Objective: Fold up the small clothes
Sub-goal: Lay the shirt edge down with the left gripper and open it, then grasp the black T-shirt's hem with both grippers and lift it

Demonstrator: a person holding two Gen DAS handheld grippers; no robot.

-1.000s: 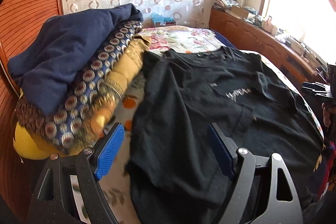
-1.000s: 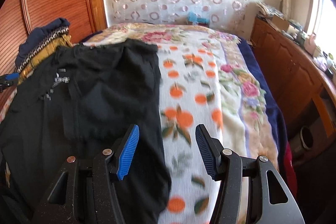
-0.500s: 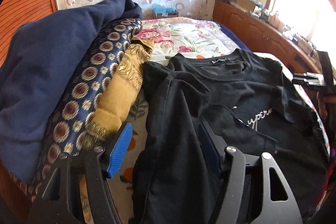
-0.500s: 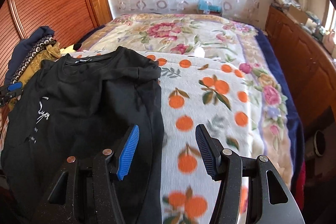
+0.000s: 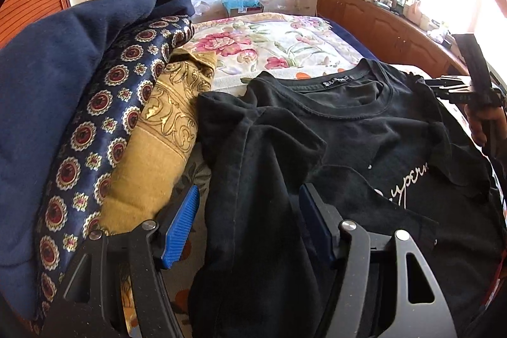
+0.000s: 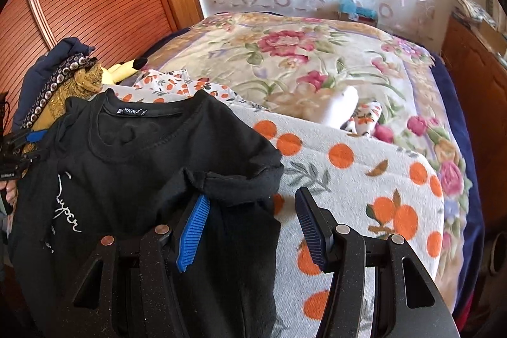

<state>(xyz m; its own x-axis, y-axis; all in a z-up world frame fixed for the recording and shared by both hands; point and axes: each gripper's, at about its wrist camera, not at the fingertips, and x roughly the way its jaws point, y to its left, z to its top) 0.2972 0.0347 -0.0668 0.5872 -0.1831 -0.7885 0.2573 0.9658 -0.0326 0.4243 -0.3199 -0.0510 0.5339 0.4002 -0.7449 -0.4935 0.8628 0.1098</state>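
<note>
Both grippers' fingers stand apart over the black T-shirt (image 5: 317, 148), left gripper (image 5: 247, 224) and right gripper (image 6: 250, 227) best pinching each shoulder edge squarely between the pads

Free room is found at the right of the right wrist view, where the orange-print blanket (image 6: 364, 179) lies bare. The lower left there is covered by the black T-shirt (image 6: 152, 167). In the left wrist view, the left side is blocked by a stack of folded fabrics (image 5: 79, 103) just beside the shirt.
</note>
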